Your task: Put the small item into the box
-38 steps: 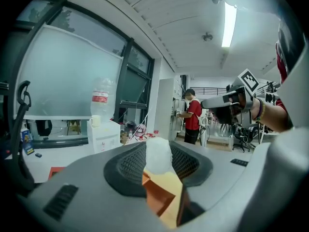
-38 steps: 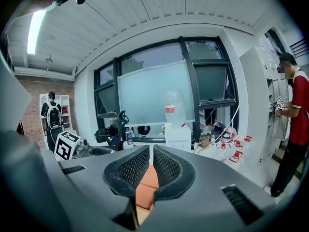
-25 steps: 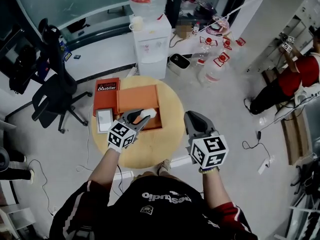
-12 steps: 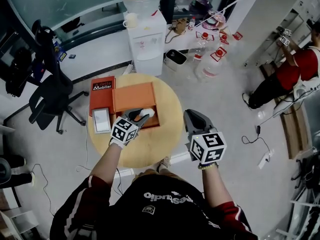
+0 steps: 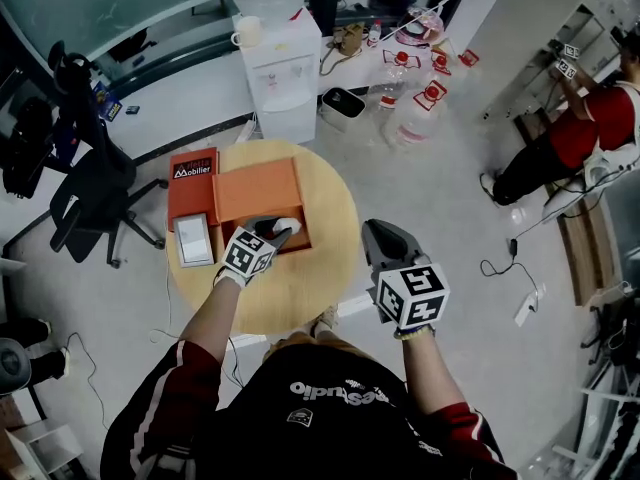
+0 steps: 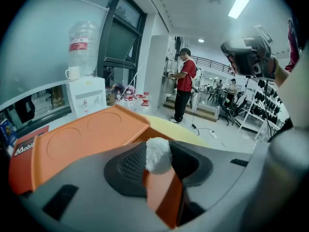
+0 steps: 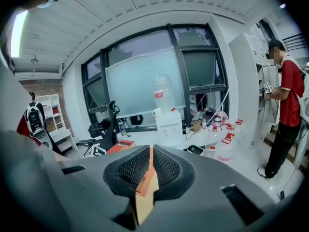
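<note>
My left gripper (image 5: 279, 228) is shut on a small white fluffy item (image 5: 288, 224), held over the near right part of the orange box (image 5: 255, 190) on the round wooden table (image 5: 320, 278). In the left gripper view the white item (image 6: 157, 154) sits pinched between the black pads (image 6: 133, 163), with the orange box lid (image 6: 82, 141) just beyond. My right gripper (image 5: 381, 236) hangs off the table's right edge. Its jaws (image 7: 150, 167) are together with nothing between them.
A red-orange box with a white label (image 5: 191, 171) and a white tray (image 5: 194, 239) lie left of the orange box. Behind the table stand a water dispenser (image 5: 272, 68) and water bottles (image 5: 420, 108). An office chair (image 5: 85, 203) is at left, a person in red (image 5: 600, 138) far right.
The head view has drifted, so the table sits higher and more to the left in the frame. My left gripper keeps the white item over the box; the right gripper holds its place.
</note>
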`<state>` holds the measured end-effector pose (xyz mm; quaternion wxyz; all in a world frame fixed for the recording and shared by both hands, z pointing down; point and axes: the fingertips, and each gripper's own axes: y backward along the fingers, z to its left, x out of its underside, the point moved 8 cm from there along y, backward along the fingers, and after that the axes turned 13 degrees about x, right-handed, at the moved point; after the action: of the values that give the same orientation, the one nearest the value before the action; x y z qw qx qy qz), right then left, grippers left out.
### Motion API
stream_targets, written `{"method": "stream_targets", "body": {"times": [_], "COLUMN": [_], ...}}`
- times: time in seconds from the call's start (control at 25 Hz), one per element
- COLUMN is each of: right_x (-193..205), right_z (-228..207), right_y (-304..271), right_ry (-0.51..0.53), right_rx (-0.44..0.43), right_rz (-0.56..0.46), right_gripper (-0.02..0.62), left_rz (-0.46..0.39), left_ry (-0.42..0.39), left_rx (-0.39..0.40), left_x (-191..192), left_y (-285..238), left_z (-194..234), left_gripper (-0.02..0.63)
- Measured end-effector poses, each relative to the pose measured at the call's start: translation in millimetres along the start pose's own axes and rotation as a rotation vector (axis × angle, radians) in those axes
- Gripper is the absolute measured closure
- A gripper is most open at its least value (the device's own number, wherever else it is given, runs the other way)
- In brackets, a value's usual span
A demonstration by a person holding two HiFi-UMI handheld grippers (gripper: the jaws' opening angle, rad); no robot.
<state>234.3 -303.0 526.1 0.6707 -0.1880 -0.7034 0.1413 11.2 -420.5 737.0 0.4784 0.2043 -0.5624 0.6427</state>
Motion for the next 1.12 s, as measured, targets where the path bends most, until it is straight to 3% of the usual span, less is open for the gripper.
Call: {"method": "stream_targets", "body": {"times": [0.68, 0.96, 1.12], "right_x": [5.2, 1.6, 4.6], "right_z": [-7.5, -3.1, -1.9], "right_y": [-10.5, -9.7, -6.5], "right_ry": [0.005, 0.006, 0.004], "right_rx": [-0.014, -0.024, -0.027], "right_rz": [0.035, 0.032, 0.028], "right_gripper": [0.548, 0.548, 0.548], "left_rz": [0.171, 0.222, 0.231], "left_ry": [-0.014, -0.032, -0.034], "left_rx": [0.003, -0.065, -0.066], "left_x": [24.1, 29.0, 34.0], "left_y": [-18.8, -9.7, -7.1], "left_z": [13.6, 19.4, 18.9], "left_gripper": [0.433, 0.423, 0.402]}}
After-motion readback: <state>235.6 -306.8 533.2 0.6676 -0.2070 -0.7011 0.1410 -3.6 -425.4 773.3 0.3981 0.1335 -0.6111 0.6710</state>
